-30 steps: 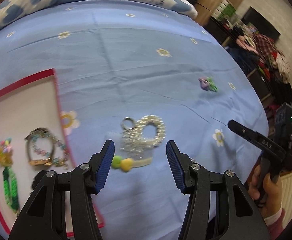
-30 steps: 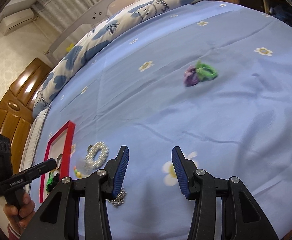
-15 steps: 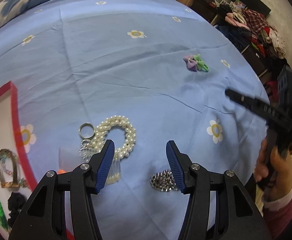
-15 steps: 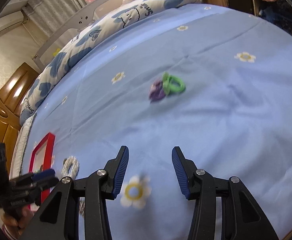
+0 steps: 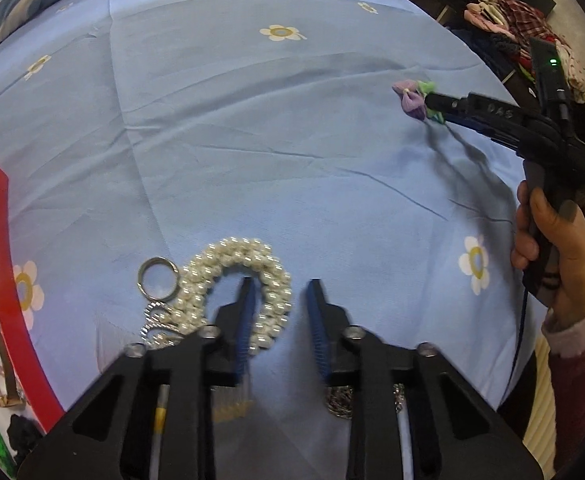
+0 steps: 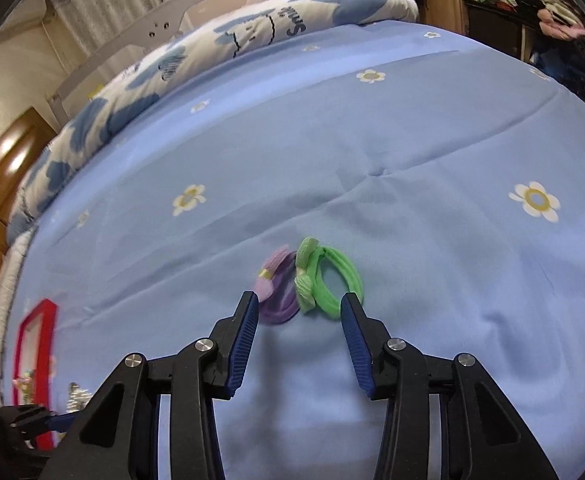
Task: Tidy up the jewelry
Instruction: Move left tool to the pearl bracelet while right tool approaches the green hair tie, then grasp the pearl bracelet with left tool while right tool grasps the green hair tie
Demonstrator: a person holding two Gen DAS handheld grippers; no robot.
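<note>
Leftmost, the red tray [image 5: 0,220] waits while the left gripper [image 5: 280,308], part open and empty, straddles the pearl bracelet's [image 5: 236,276] right side, and far right the right gripper [image 6: 299,314], wide open and empty, brackets purple [image 6: 276,296] and green hair ties [image 6: 328,280], risking grabbing only one

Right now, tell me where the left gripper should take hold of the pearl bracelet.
Pinch the near-right arc of the pearl bracelet, coming down from above. It lies flat as an open loop, and the left gripper already has one finger inside the loop, the other outside.
</note>
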